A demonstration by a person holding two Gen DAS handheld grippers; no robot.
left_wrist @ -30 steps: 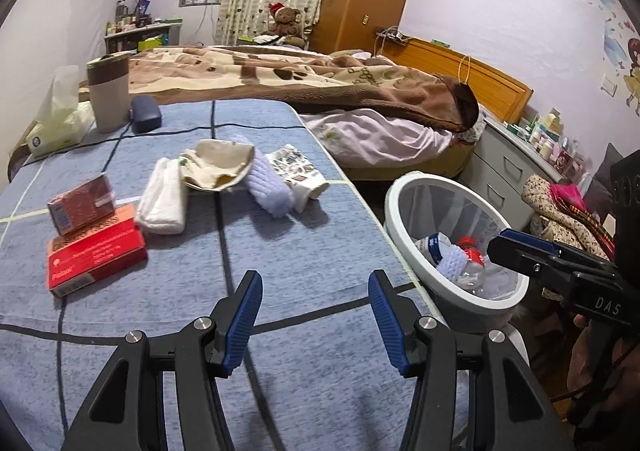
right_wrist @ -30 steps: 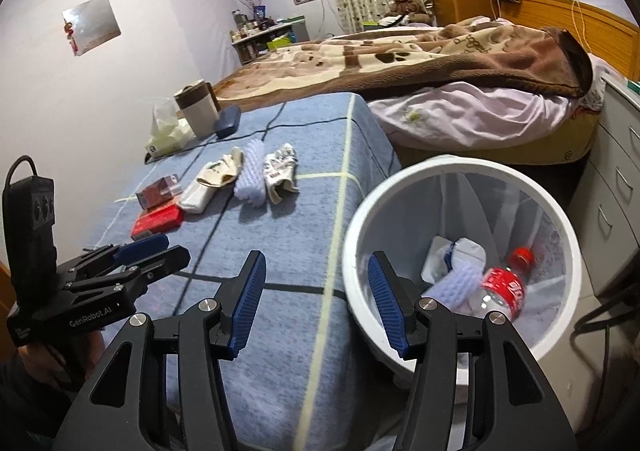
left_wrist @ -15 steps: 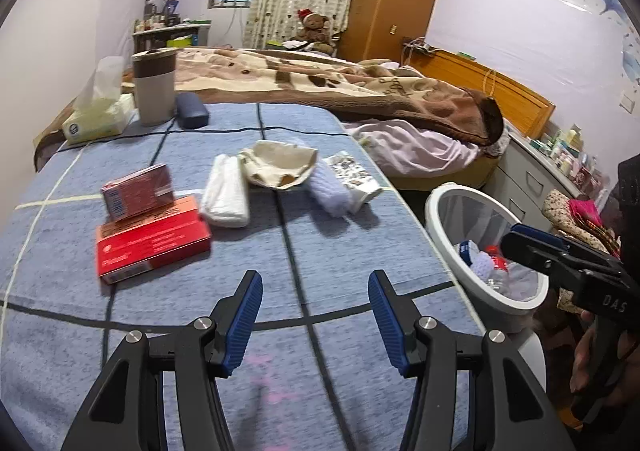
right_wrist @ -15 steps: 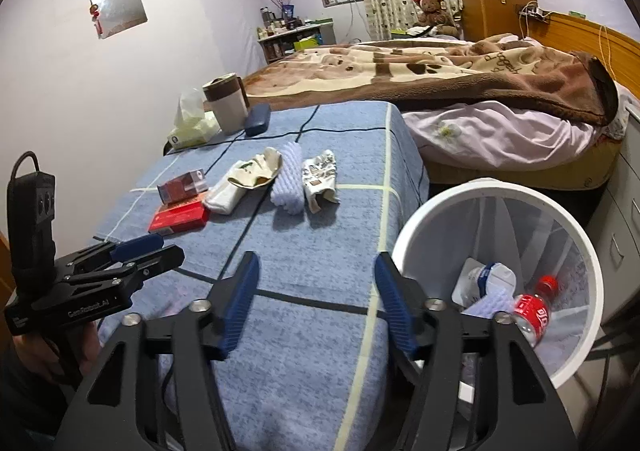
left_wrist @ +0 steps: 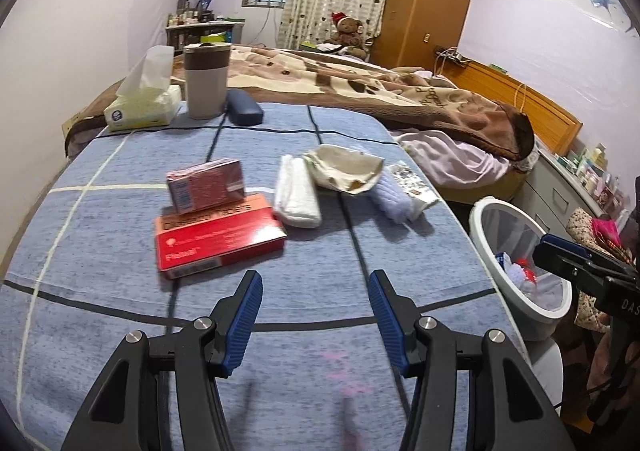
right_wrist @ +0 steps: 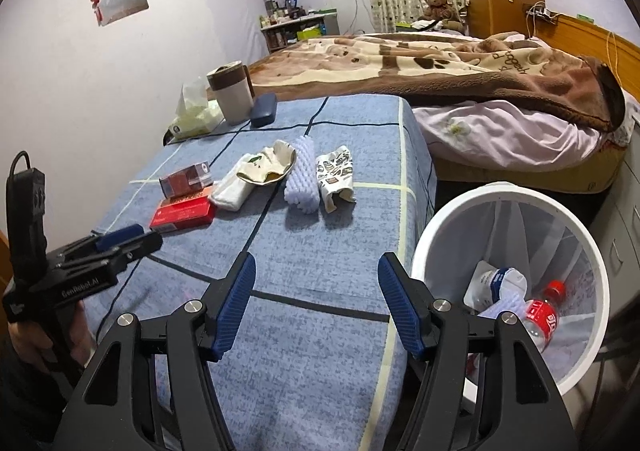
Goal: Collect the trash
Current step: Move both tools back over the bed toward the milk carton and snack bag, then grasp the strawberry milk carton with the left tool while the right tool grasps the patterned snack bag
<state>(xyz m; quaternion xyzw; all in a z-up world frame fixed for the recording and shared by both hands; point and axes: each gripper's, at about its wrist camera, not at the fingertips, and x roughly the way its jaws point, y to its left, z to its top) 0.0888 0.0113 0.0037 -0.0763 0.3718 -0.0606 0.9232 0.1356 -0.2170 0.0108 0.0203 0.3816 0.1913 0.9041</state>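
Reach next: both grippers wide and empty, aim low over tablecloth, straddle purple foam roll, squeeze gently.

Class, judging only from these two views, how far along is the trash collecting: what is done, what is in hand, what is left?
Done: a red-capped bottle and a carton lie in the white bin. In hand: nothing; left gripper and right gripper are both empty. Left: the red boxes, white packet and crumpled wrappers on the blue cloth.

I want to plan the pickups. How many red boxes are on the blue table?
2. The flat red box lies on the table; the small box rests on it. None seems hidden.
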